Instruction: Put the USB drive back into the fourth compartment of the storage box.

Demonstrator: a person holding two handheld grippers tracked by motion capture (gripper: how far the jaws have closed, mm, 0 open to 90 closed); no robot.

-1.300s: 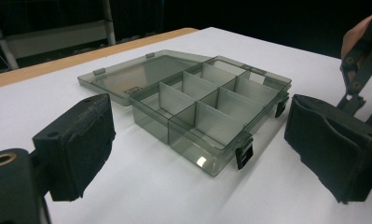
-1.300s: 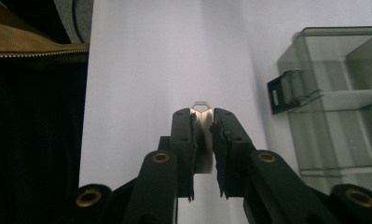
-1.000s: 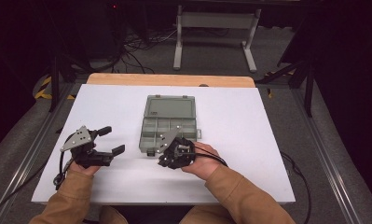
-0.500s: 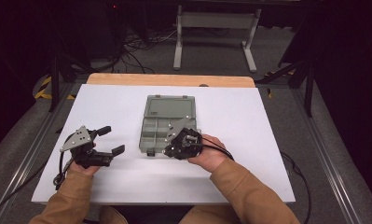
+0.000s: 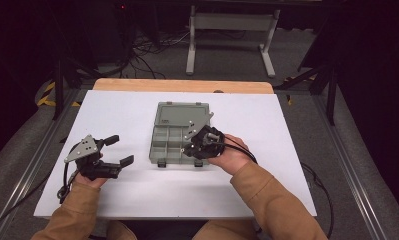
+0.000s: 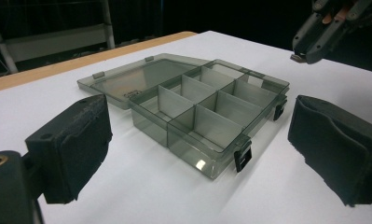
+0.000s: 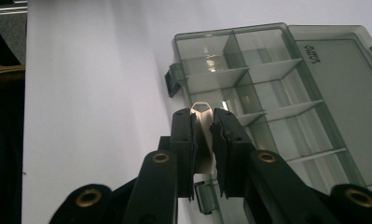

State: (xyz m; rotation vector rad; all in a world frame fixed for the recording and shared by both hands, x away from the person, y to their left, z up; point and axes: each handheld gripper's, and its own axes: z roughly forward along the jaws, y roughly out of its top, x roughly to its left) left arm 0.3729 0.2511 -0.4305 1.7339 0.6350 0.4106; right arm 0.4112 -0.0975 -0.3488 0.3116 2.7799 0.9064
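Box [image 5: 179,131] lies open mid-worktop. Right tool [image 7: 203,122] has been carried over its near compartments, clamped on what seems a divider [image 7: 202,130]; insertion is likely next. Left tool [image 5: 114,150] is held agape, empty, left of it.

A recording lab or studio bay, as far as I can tell from here.

I'm working at a white tabletop [image 5: 137,107] laid over a wooden board [image 5: 182,85], set on grey carpet [image 5: 227,55] with black surroundings on every side. Loose cables [image 5: 152,46] run across the floor behind it, a grey metal stand [image 5: 230,22] sits farther back, yellow-and-black hazard tape [image 5: 48,94] marks the floor at the left, and metal rails [image 5: 27,172] flank the tabletop.
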